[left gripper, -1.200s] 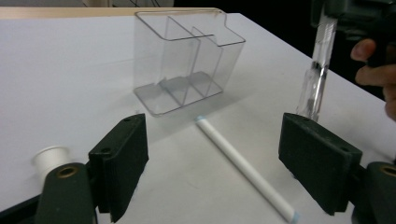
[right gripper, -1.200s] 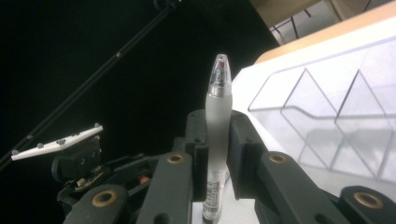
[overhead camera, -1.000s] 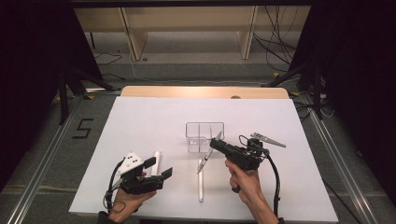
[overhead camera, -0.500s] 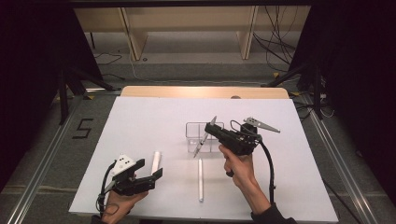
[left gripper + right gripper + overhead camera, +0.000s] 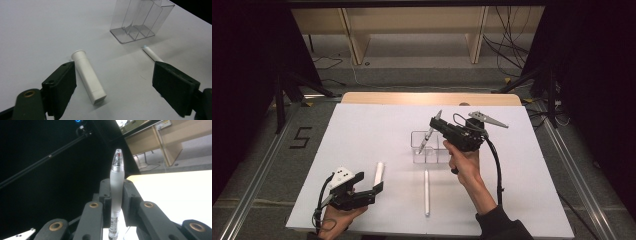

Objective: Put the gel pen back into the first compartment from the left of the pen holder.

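Above the clear organizer (image 5: 430, 148) mid-tabletop, our right gripper (image 5: 432, 121) clamps a pen (image 5: 430, 131), seemingly tilted; near the front edge, our left gripper (image 5: 373, 183) has just been opening, empty, beside a white tube (image 5: 88, 76).

Room around your two grippers

Between your left gripper's (image 5: 113, 87) wide-spread jaws lies the white tube (image 5: 88, 76), hard by one pad — bare table (image 5: 362, 130) beyond it up to the clear organizer (image 5: 140, 21). A white pen (image 5: 426, 192) lies to its right. Your right gripper (image 5: 435, 123) hangs above the organizer's open compartments — its pen (image 5: 117, 185) slants down over them.
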A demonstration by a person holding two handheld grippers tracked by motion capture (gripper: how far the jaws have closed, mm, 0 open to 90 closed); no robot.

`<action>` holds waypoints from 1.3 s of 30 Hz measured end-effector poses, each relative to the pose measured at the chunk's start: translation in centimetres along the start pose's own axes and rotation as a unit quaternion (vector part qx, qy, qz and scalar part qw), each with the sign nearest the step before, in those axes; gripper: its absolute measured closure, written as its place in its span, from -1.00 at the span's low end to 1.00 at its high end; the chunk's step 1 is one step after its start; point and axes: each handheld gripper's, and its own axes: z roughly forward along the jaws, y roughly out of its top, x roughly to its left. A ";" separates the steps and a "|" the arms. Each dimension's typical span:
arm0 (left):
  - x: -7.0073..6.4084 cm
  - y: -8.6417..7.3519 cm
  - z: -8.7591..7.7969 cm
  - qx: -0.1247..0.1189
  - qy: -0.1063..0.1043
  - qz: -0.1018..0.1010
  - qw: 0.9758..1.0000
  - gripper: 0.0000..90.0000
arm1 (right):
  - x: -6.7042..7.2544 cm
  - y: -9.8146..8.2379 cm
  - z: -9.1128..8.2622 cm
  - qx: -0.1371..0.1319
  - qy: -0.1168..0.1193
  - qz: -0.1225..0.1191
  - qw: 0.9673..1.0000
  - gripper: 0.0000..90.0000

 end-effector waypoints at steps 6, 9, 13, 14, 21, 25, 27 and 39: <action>0.3 -0.1 0.0 0.004 0.005 -0.004 1.000 -0.59 | -0.3 0.6 0.7 -0.005 -0.011 -0.004 1.000 0.78; 0.2 -0.1 0.2 0.005 0.006 -0.001 1.000 -0.59 | -0.3 1.0 1.3 -0.007 -0.016 -0.013 1.000 0.78; 0.2 -0.2 0.2 0.009 0.006 -0.001 1.000 -0.60 | -0.2 1.2 2.0 -0.008 -0.026 -0.025 0.999 0.78; 0.2 -0.2 0.3 0.009 0.007 -0.001 1.000 -0.60 | -0.2 1.3 2.2 -0.008 -0.027 -0.026 0.999 0.78; 0.2 -0.2 0.3 0.011 0.011 0.000 1.000 -0.61 | -0.2 1.2 3.3 0.001 -0.041 -0.042 0.998 0.78; 0.1 -0.3 0.4 0.013 0.011 0.002 1.000 -0.62 | -0.3 1.0 4.0 0.008 -0.053 -0.053 0.997 0.78; 0.2 -0.3 0.5 0.015 0.013 0.002 1.000 -0.62 | -0.4 0.9 4.2 0.011 -0.056 -0.056 0.997 0.78; 0.4 -0.4 0.6 0.027 0.025 -0.001 0.999 -0.64 | -0.8 0.2 5.3 0.026 -0.075 -0.063 0.995 0.78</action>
